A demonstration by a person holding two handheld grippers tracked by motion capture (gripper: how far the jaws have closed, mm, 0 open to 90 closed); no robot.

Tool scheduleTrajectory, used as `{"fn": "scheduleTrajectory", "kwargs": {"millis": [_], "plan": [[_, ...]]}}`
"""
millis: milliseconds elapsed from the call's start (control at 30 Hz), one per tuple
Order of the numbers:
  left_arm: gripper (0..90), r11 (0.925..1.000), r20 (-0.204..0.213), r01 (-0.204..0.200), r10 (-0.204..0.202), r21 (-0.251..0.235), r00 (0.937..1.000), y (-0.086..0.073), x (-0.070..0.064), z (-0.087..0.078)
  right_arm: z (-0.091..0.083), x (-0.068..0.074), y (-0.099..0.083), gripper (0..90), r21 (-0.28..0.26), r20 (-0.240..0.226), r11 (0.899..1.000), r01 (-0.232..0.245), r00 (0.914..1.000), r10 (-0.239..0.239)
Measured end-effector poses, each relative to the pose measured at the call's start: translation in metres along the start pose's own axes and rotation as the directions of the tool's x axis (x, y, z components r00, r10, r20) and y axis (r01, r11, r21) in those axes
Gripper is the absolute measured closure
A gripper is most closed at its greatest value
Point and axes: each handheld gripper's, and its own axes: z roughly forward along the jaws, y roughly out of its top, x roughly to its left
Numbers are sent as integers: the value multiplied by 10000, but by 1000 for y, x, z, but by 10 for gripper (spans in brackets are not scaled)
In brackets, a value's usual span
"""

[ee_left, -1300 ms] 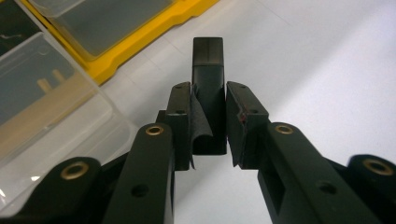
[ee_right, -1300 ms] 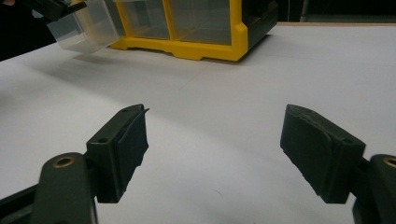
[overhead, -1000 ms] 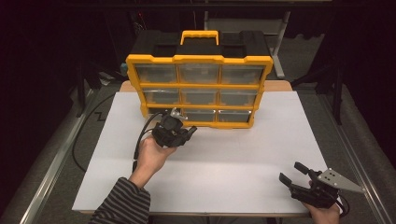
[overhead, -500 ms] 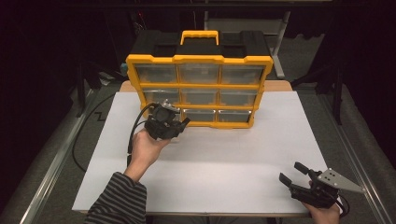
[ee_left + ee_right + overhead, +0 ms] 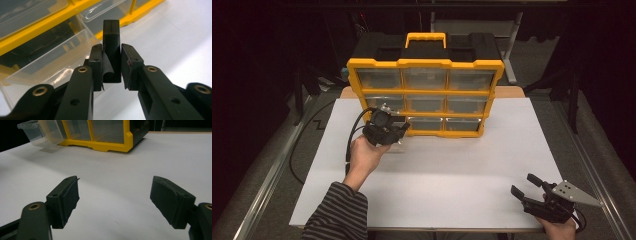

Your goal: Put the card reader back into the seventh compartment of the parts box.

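Observation:
A yellow organizer with clear drawers stands at the back of the white table. Its bottom-left drawer is pulled out and open at the top. My left gripper hovers at that drawer, shut on a small black block that sticks up between its jaws, just right of the drawer's front corner. My right gripper rests low at the table's near right corner, open, with nothing between its fingers. In the right gripper view the right gripper faces the pulled-out drawer far off.
A black cable trails from the left gripper off the table's left side. The organizer's yellow handle rises at the back. Bare white tabletop lies between the two grippers. Dark floor and metal rails flank the table.
My left gripper has moved left and toward the organizer with the black block in it, and now sits at the pulled-out drawer. The right gripper has stayed put.

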Motion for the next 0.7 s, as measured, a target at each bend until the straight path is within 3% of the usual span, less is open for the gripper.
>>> {"fn": "scheduleTrajectory", "kwargs": {"millis": [700], "plan": [[726, 9990, -259, 428, -423, 163, 9988, -3, 17, 3, 0, 0, 0, 236, 54, -27, 10000, 3, 10000, -3]]}}
